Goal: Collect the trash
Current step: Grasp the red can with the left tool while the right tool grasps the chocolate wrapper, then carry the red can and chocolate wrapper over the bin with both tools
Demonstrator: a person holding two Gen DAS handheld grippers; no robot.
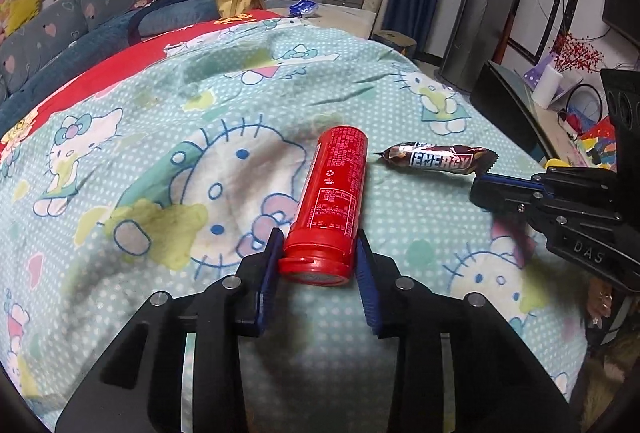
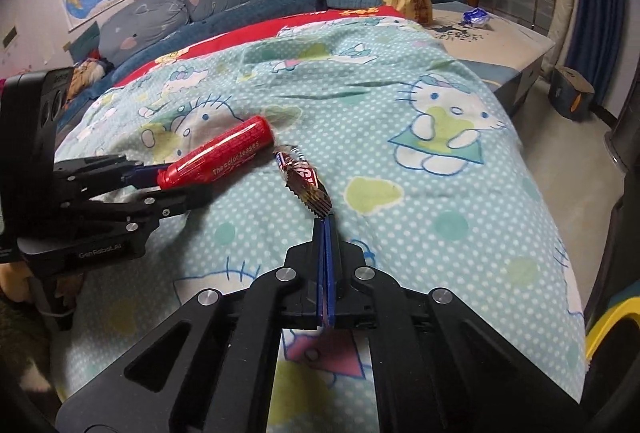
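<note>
Grasp step, both hands at once. Left gripper [image 1: 318, 265]: pads pinching the cap end of the red tube [image 1: 334, 189], which lies on the cat-print blanket [image 1: 168, 161], pointing far. Right of it, the candy wrapper [image 2: 302, 177] lies flat; right gripper [image 2: 326, 229] pressed together on its near crimped edge. Next, I'd judge: lift both clear, carry to a bin; none in view.

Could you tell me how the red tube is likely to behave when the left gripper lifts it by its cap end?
The red tube looks rigid, so it should not flex. Held at the cap, it may droop. Lying sideways on the soft blanket, it could roll if the left gripper slips.
</note>
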